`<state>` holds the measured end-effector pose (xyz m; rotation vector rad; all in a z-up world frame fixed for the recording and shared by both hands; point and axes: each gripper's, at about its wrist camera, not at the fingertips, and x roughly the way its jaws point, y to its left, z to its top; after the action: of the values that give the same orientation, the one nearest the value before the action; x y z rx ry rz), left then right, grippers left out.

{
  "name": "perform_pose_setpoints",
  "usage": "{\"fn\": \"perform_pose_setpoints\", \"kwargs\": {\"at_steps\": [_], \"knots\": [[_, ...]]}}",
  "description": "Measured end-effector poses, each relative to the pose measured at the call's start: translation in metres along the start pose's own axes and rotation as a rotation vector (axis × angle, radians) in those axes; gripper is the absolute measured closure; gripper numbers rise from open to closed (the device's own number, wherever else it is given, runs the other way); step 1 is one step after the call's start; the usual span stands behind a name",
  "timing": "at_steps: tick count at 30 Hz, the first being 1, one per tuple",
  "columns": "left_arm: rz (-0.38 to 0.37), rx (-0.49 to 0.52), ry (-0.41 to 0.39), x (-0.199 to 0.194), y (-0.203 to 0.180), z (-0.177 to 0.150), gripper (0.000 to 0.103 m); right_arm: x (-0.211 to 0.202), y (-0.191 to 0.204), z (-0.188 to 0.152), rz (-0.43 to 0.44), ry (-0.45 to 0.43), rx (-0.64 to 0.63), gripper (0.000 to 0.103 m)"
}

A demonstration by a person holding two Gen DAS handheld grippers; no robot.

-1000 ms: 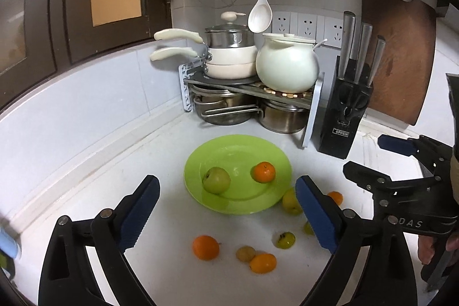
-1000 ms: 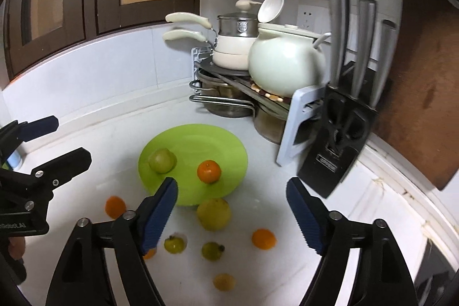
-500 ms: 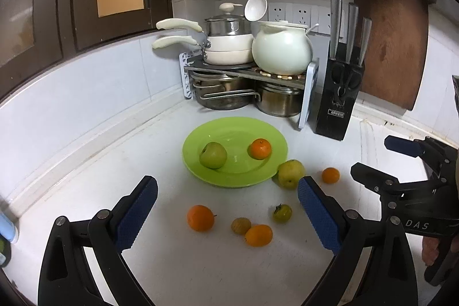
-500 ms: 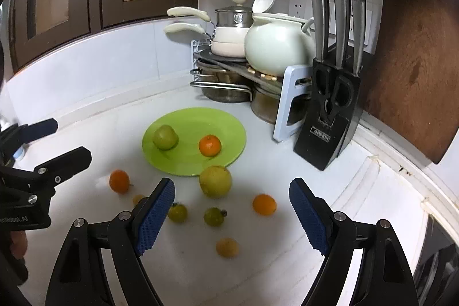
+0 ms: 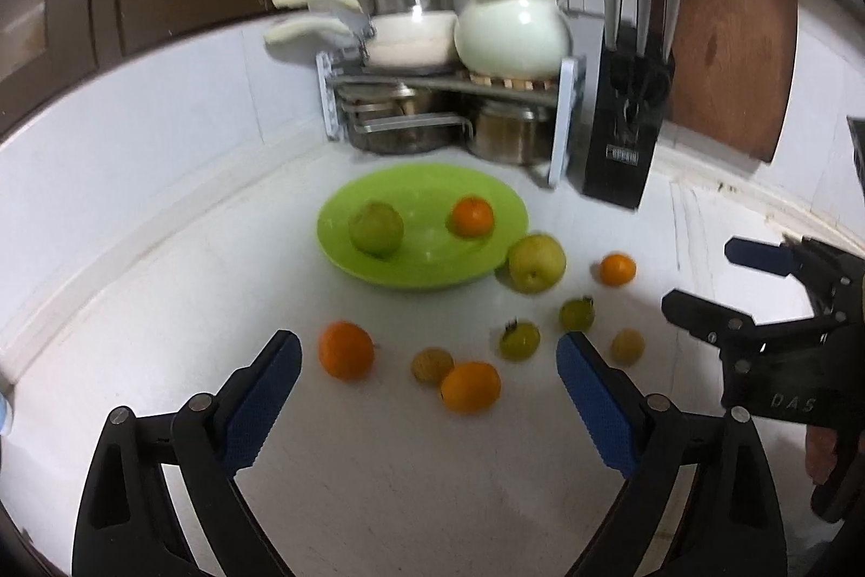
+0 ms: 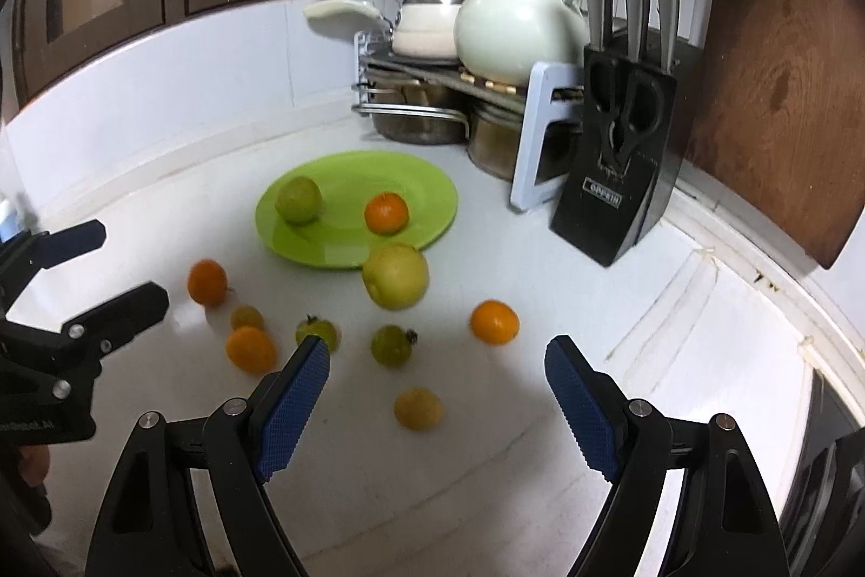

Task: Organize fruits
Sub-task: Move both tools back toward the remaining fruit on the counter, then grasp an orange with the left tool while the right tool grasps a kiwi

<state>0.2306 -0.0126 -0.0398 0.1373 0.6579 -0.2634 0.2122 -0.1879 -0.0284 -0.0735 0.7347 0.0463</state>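
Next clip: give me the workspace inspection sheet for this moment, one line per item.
Surface: white countertop, fruit scattered across it.
Job's things: green plate holds a green apple and an orange; a large yellow-green fruit sits at the plate's rim; seven smaller fruits lie loose on the counter.
Clutter: nothing seen among the fruit.
Grippers: left gripper and right gripper both open, nothing between the jaws; the left one's jaws have just been closing a little.
Cables: nothing seen.
Surroundings: pot rack with white pot, knife block, wooden cutting board.
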Motion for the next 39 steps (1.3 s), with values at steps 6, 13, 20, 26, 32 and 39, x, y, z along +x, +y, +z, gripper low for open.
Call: {"fn": "perform_pose_setpoints", "kwargs": {"at_steps": [6, 13, 20, 26, 32, 39], "knots": [[-0.023, 0.012, 0.056, 0.020, -0.003, -0.012, 0.018, 0.017, 0.000, -0.012, 0.036, 0.063, 0.005, 0.021], [-0.082, 0.004, 0.152, 0.046, -0.006, -0.020, 0.036, 0.037, 0.002, -0.022, 0.086, 0.112, 0.010, 0.031], [-0.124, -0.010, 0.207, 0.064, -0.008, -0.022, 0.050, 0.054, -0.002, -0.027, 0.114, 0.156, 0.032, 0.041], [-0.147, -0.034, 0.242, 0.076, -0.007, -0.023, 0.053, 0.064, -0.003, -0.027, 0.137, 0.176, 0.043, 0.049], [-0.156, -0.055, 0.258, 0.082, -0.007, -0.020, 0.055, 0.070, -0.006, -0.026, 0.163, 0.192, 0.059, 0.054], [-0.146, -0.059, 0.265, 0.087, -0.008, -0.019, 0.062, 0.074, -0.006, -0.027, 0.174, 0.205, 0.057, 0.060]]}}
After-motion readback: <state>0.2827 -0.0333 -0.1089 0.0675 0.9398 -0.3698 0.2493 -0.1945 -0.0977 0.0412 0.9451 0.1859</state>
